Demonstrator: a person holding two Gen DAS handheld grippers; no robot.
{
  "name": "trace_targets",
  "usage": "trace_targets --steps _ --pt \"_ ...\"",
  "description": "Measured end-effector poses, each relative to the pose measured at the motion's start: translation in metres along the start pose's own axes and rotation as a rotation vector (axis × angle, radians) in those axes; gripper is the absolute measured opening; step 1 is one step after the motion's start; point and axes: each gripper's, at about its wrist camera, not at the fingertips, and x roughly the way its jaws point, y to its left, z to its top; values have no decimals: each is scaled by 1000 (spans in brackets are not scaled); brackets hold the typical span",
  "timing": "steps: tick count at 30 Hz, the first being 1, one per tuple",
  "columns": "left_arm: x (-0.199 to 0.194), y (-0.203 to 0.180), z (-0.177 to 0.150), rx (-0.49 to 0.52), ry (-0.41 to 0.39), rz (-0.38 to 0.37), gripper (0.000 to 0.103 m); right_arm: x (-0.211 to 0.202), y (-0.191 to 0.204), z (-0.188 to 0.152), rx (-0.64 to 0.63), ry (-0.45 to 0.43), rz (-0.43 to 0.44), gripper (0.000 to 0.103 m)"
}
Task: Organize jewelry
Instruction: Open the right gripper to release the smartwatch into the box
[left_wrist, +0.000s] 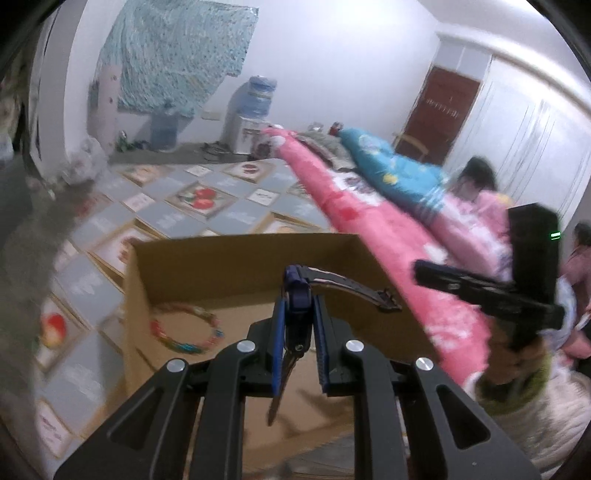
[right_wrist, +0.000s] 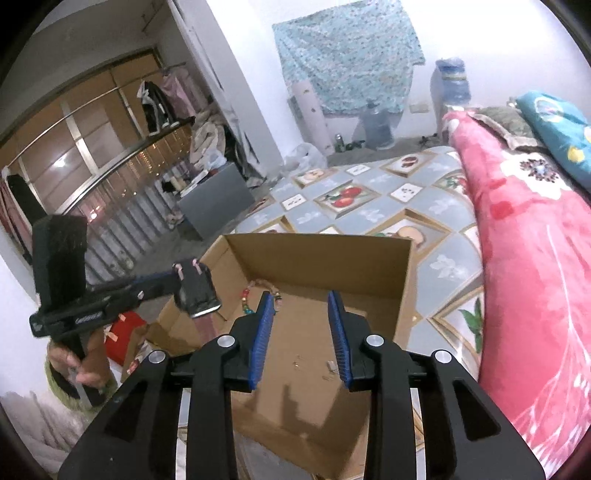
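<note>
An open cardboard box (left_wrist: 240, 266) on the bed (right_wrist: 388, 206) holds a colourful beaded bracelet (left_wrist: 186, 328), while above it the left hand-held gripper (left_wrist: 297, 314) clenches a dark strap-like watch (left_wrist: 351, 286) and the right hand-held gripper (right_wrist: 301, 325) stands released, empty, beside a pink blanket (right_wrist: 524, 258).

1 cardboard box (right_wrist: 317, 258), 1 beaded bracelet (left_wrist: 184, 328), 1 watch (left_wrist: 299, 295), 2 grippers: left gripper (left_wrist: 299, 314), right gripper (right_wrist: 301, 332).

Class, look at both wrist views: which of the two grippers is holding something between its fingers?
The left gripper: its blue pads clamp a dark watch above the cardboard box. The right gripper stands open with nothing between its pads.
</note>
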Motion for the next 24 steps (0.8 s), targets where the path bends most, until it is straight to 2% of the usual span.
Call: trace_targets --steps 5,11,18,21,22,24 --pt "34 -3 12 151 104 156 14 -9 -3 -9 -3 -29 -24 31" --pt "104 -19 20 364 269 313 14 -23 -11 -18 4 -66 -18 34" --pt "165 -48 19 477 351 342 14 -33 -30 -23 55 -96 10 34" --pt "191 -62 2 597 400 383 15 -35 -35 -24 74 -100 25 34" --pt "198 -65 -6 634 440 388 15 -36 -36 -24 77 -102 29 34" --pt "201 -68 -12 658 469 377 15 -38 -38 -25 80 -107 38 35"
